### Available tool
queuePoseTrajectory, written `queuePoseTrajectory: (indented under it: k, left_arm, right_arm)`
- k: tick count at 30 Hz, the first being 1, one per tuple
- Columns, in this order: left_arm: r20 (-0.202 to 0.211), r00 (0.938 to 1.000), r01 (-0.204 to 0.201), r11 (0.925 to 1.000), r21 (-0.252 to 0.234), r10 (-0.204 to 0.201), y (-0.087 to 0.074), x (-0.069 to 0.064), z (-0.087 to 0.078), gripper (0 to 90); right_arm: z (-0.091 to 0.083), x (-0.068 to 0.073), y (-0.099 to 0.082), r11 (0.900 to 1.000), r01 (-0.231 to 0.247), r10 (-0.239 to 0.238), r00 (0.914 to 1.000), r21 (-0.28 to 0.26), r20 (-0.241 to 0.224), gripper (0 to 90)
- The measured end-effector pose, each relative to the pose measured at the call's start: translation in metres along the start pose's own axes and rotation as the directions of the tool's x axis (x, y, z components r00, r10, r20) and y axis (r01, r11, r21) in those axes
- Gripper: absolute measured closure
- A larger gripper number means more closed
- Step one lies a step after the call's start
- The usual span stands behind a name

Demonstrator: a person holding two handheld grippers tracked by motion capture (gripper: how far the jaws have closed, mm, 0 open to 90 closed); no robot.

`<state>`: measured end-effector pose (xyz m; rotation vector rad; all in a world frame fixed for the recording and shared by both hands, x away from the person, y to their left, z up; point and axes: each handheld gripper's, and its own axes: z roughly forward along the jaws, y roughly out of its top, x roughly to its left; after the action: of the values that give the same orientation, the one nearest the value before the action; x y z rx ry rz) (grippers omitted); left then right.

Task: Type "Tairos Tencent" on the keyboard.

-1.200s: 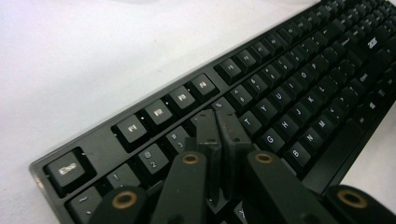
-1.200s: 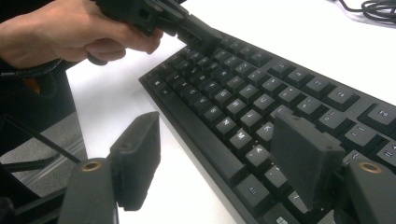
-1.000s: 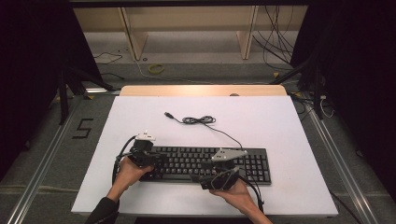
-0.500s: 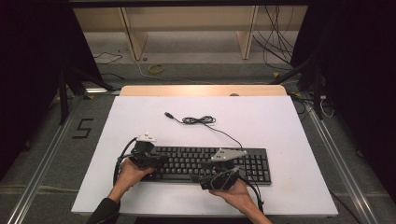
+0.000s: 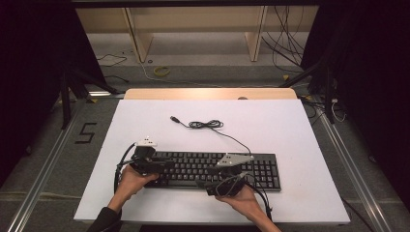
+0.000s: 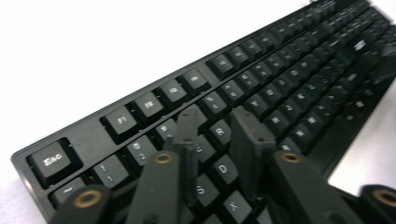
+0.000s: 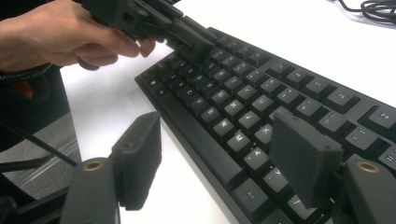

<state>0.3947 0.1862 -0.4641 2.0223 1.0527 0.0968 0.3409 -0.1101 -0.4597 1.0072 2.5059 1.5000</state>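
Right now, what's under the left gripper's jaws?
Under the left gripper are the keyboard's left-hand letter keys, around the S, D and X keys. Its jaws have just been opening, with nothing gripped. The keys directly beneath the pads are covered.

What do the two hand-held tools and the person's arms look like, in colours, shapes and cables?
Both tools are black, and each has two flat black jaws with brass-coloured rivets. The left tool has a white plate on top and a looping black cable. The right tool has a grey three-cornered plate and a black cable as well. The left arm wears a dark sleeve; the right forearm is bare.
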Motion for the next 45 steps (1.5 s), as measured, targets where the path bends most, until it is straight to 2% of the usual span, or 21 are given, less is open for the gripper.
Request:
queuePoseTrajectory:
  k: [4, 7, 9, 18, 23, 29, 45]
  left_arm:
    - [0.015, 0.9998, 0.013, 0.9996, -0.025, -0.013, -0.002, -0.003, -0.004, 55.8]
    - [0.017, 0.9998, 0.012, 0.9986, -0.051, -0.011, -0.004, -0.005, -0.008, 50.5]
    - [0.019, 0.9995, 0.028, 0.9970, -0.073, -0.026, -0.004, -0.007, -0.012, 46.3]
    - [0.019, 0.9993, 0.035, 0.9912, -0.128, -0.033, -0.010, -0.013, -0.018, 37.5]
    - [0.019, 0.9991, 0.040, 0.9871, -0.155, -0.037, -0.014, -0.015, -0.021, 34.2]
    - [0.015, 0.9985, 0.054, 0.9815, -0.184, -0.052, -0.020, -0.015, -0.026, 32.7]
    - [0.009, 0.9987, 0.050, 0.9778, -0.203, -0.050, -0.032, -0.014, -0.030, 30.7]
  right_arm:
    - [0.001, 0.000, 0.001, 1.0000, 0.001, -0.001, 1.0000, -0.004, 0.005, 36.3]
    - [0.001, -0.001, 0.002, 1.0000, 0.004, -0.004, 1.0000, -0.004, 0.008, 37.5]
    - [0.002, -0.001, 0.002, 1.0000, 0.004, -0.004, 0.9999, -0.001, 0.010, 39.2]
    - [0.005, -0.001, 0.004, 0.9999, 0.010, -0.010, 0.9999, 0.007, 0.014, 44.7]
    - [0.009, -0.001, 0.006, 0.9998, 0.015, -0.015, 0.9997, 0.016, 0.017, 50.1]
    - [0.016, -0.001, 0.009, 0.9992, 0.023, -0.024, 0.9994, 0.033, 0.026, 61.2]
    - [0.038, -0.001, 0.012, 0.9947, 0.045, -0.050, 0.9973, 0.093, 0.054, 85.6]
